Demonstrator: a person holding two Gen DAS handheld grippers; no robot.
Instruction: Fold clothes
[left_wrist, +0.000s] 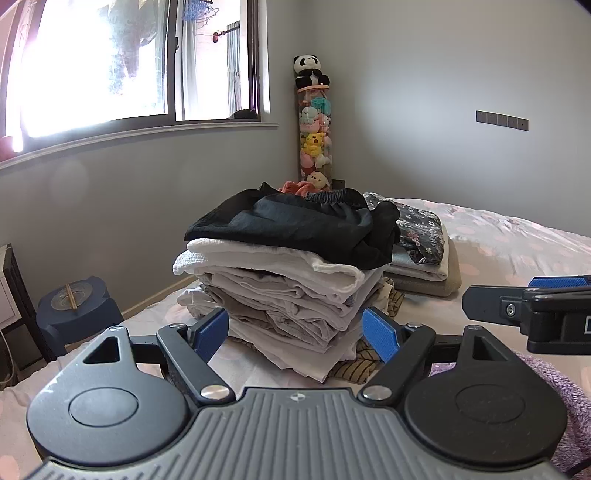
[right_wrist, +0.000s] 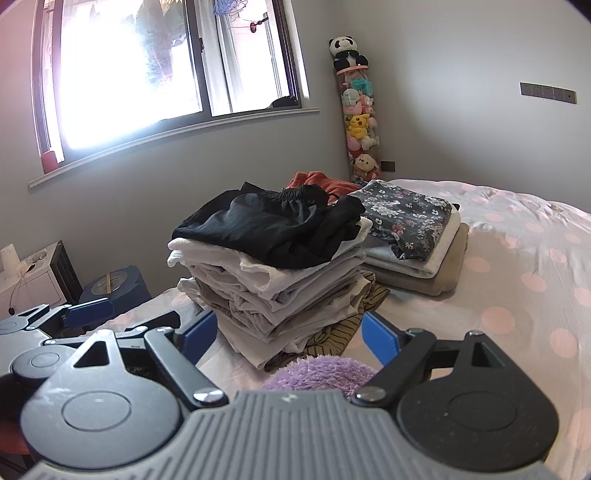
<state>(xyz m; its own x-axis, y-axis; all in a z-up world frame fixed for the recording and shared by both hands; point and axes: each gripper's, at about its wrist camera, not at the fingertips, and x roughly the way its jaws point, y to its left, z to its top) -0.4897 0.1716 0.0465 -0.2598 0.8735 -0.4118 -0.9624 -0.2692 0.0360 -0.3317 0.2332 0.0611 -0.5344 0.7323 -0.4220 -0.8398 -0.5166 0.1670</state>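
Observation:
A tall stack of folded clothes (left_wrist: 295, 295) (right_wrist: 266, 291) stands on the bed, mostly white and grey, with a black garment (left_wrist: 295, 225) (right_wrist: 273, 225) on top. My left gripper (left_wrist: 295, 332) is open just in front of the stack's base, with nothing between its blue pads. My right gripper (right_wrist: 290, 334) is open too, and a fuzzy purple garment (right_wrist: 317, 373) (left_wrist: 561, 398) lies on the bed under it, untouched by the pads. In each wrist view the other gripper shows at the edge: the right gripper (left_wrist: 524, 295) and the left gripper (right_wrist: 74, 314).
A lower folded pile topped by dark floral cloth (left_wrist: 421, 229) (right_wrist: 406, 214) sits right of the stack, with orange cloth (right_wrist: 314, 179) behind. The bed (right_wrist: 517, 277) has a pink-dotted sheet. A dark blue stool (left_wrist: 74, 306) and a white bedside cabinet (right_wrist: 33, 280) stand left, and a toy tube (left_wrist: 316, 140) fills the corner.

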